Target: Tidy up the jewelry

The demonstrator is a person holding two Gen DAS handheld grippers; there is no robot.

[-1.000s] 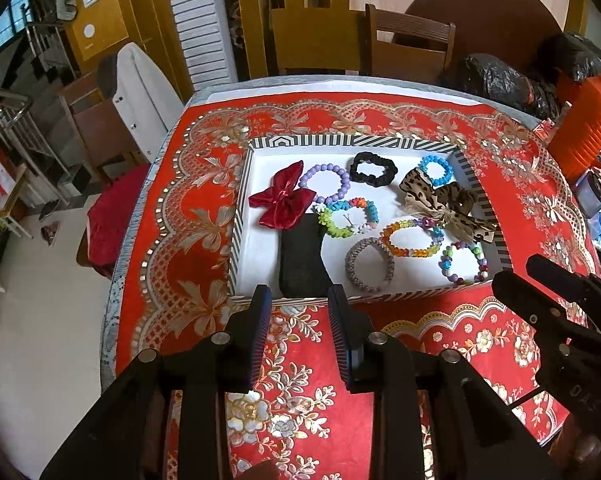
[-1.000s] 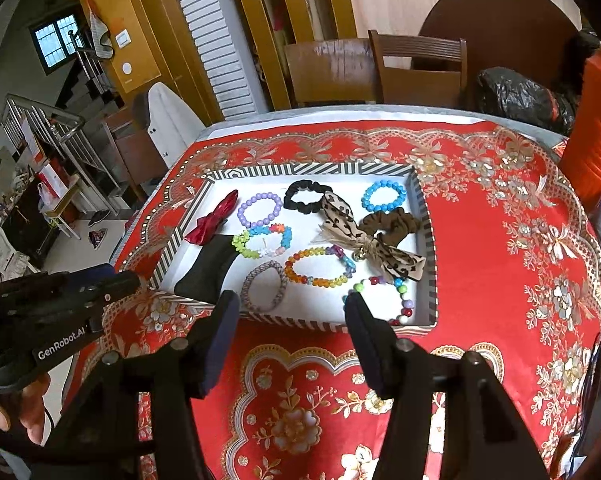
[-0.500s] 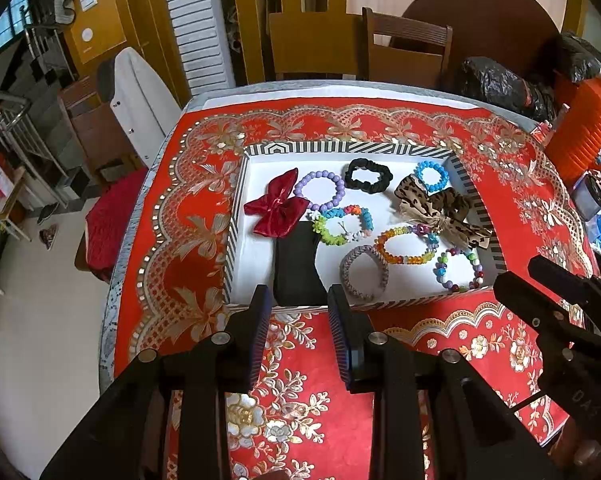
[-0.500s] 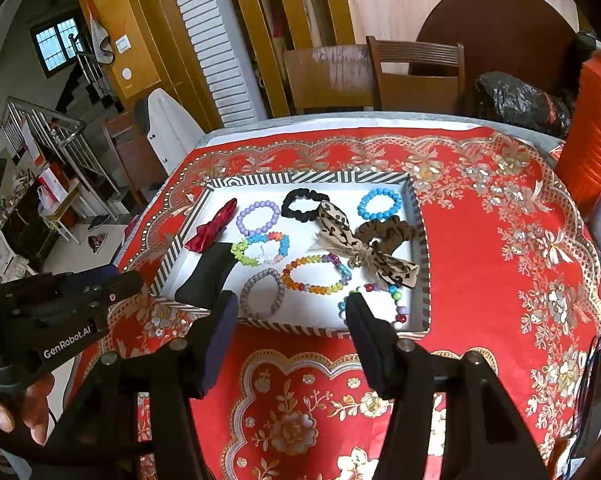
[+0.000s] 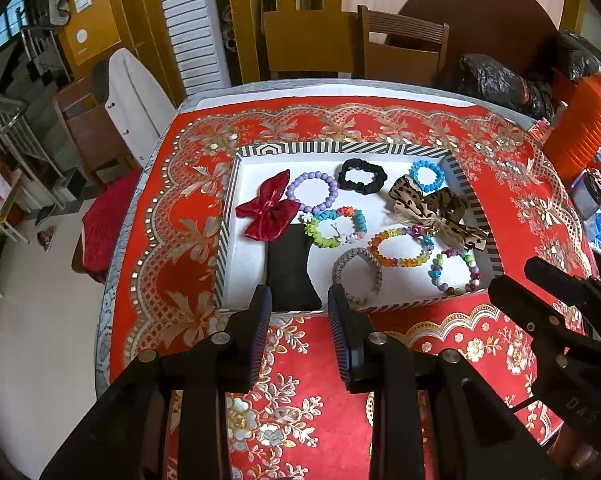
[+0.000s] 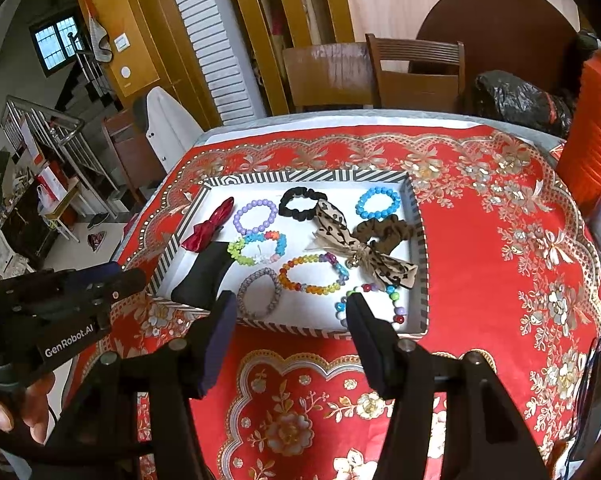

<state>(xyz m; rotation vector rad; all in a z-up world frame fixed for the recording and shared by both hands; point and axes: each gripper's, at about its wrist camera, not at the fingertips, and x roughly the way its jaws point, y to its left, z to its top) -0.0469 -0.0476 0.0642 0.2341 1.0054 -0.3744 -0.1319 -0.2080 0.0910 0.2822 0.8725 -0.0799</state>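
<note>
Hovering over the red floral cloth (image 5: 300,360) on the worktop, both grippers sit just short of the tray's near rim, empty. Left gripper (image 5: 296,312): jaws apart w/ a narrow gap, nothing btwn them. Right gripper (image 6: 290,312): jaws wider apart, also holding nothing.

Striped tray (image 5: 340,147) is the landmark; all jewelry lies inside it on the white floor. Near rim: black velvet cushion (image 5: 290,272) at near-left, grey braided bracelet (image 5: 356,276) beside it, multicolour round-bead bracelet (image 5: 454,272) at near-right. Mid tray: rainbow faceted-bead bracelet (image 5: 400,246), neon flower-bead bracelet (image 5: 334,228) touching the cushion's far end. Left side: red satin bow (image 5: 268,210). Far rim: lilac bead bracelet (image 5: 312,192), black scrunchie (image 5: 362,176), blue bead bracelet (image 5: 427,176). Right side: leopard-print bow (image 5: 432,212) overlapping a brown scrunchie (image 5: 448,202).

Beyond the tray's far rim: wooden chair (image 5: 404,52). A hand (image 6: 4,412) grips the left unit's handle, seen in right wrist view.
</note>
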